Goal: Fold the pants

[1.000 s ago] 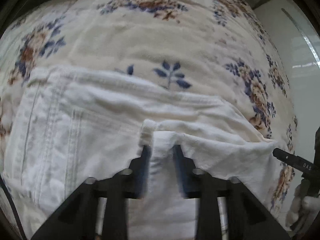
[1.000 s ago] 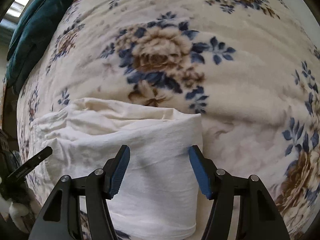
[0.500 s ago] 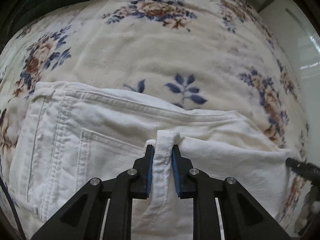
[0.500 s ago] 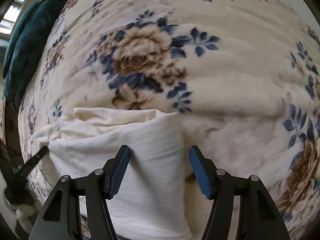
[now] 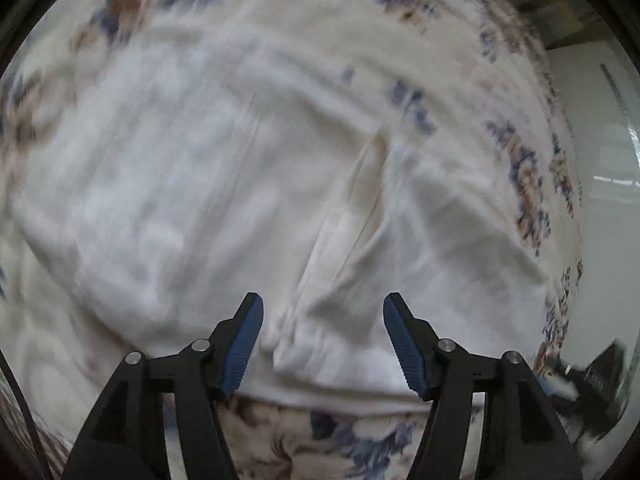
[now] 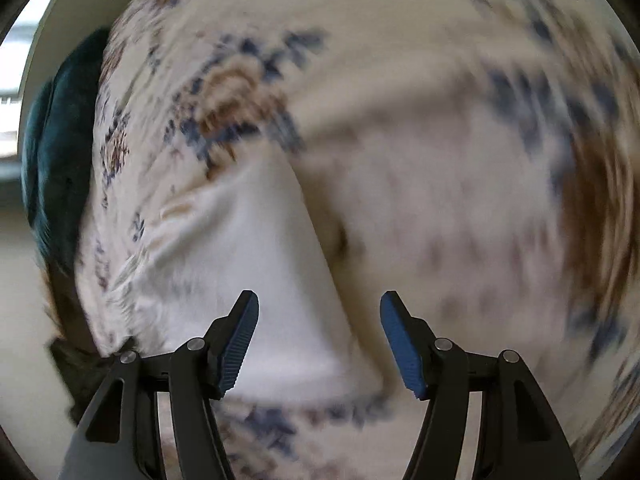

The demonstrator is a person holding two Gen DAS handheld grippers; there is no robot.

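While 2 grippers gape, left gripper (image 5: 323,340) and right gripper (image 6: 319,338), 1 pants (image 5: 224,200) lies folded.

You are working in a bedroom at home: a soft cream floral blanket (image 6: 420,208) covers the bed across both views, a dark teal pillow (image 6: 56,160) lies at its edge around nine o'clock, beside a bright window (image 6: 16,60).

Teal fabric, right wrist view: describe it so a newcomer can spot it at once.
Start from the floral blanket that fills most of the right wrist view, cream with blue and brown roses. Follow its left edge: the teal fabric lies bunched beside it, up past the white pants. It is the only dark, unpatterned cloth there.
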